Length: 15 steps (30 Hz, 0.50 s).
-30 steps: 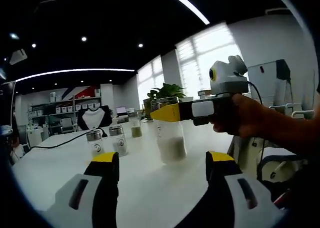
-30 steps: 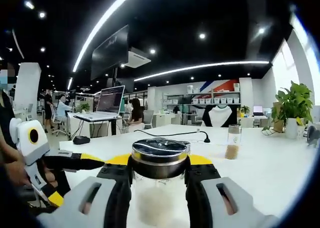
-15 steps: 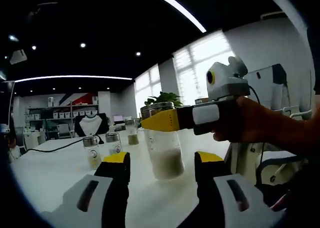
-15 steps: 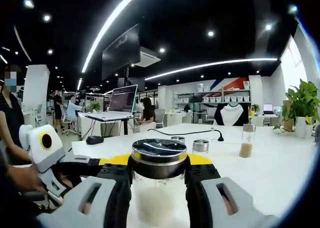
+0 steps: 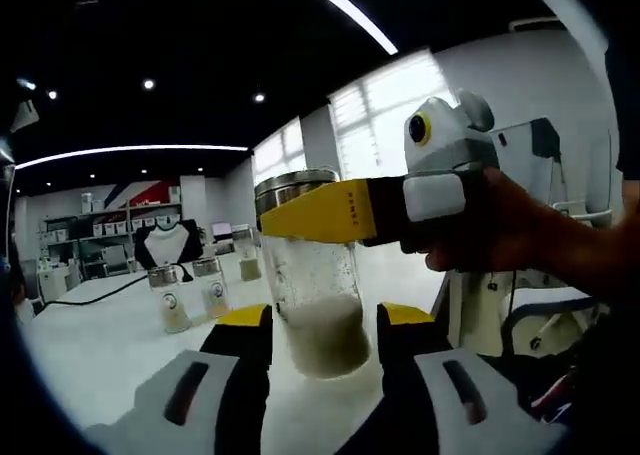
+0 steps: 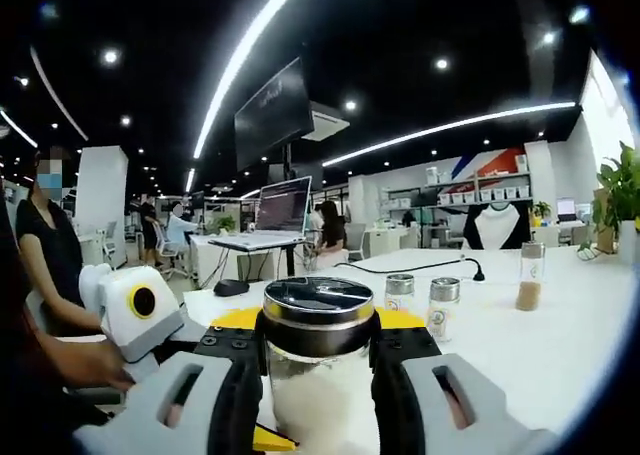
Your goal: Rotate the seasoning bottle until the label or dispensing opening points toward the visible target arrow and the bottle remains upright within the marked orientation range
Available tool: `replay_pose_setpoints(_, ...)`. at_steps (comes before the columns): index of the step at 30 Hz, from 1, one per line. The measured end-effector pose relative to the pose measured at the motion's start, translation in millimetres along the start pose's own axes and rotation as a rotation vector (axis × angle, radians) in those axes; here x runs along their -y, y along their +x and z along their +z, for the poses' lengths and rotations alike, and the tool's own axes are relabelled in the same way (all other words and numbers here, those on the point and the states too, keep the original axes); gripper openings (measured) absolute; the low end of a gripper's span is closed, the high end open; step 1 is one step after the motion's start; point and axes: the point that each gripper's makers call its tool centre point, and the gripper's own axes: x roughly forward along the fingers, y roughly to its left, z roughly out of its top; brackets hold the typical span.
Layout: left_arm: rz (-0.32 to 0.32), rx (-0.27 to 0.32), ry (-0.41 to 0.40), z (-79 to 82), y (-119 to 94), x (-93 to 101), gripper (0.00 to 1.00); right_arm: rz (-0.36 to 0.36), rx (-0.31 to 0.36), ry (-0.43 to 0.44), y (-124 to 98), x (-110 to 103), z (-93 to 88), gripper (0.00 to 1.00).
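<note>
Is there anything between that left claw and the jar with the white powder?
Nothing visible. The left gripper is open with the seasoning bottle right at its tips, and the right gripper already clamps the bottle near its lid.

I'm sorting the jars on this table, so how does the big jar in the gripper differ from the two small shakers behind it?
The big jar is taller and wider; the two small shakers are short. The jar sits clamped in the right gripper; the shakers stand free on the white table. All have clear bodies, metal lids and stand upright.
</note>
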Motion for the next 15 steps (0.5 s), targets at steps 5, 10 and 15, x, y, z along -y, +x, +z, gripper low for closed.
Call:
replay_pose_setpoints(5,-0.023,-0.029,0.081,-5.6,-1.4,2.1,0.45,0.103,0.015,-0.008,2.1,-13.4,4.4,0.39)
replay_pose_setpoints(10,-0.049,-0.014,0.044,-2.1,-4.9,3.0,0.46,0.181,0.03,-0.015,1.8,-23.6,7.3,0.39)
replay_pose_setpoints(15,-0.071,0.042,-0.118,8.4,-10.2,3.6,0.43,0.216,0.058,0.009,0.3,-25.2,11.0,0.39)
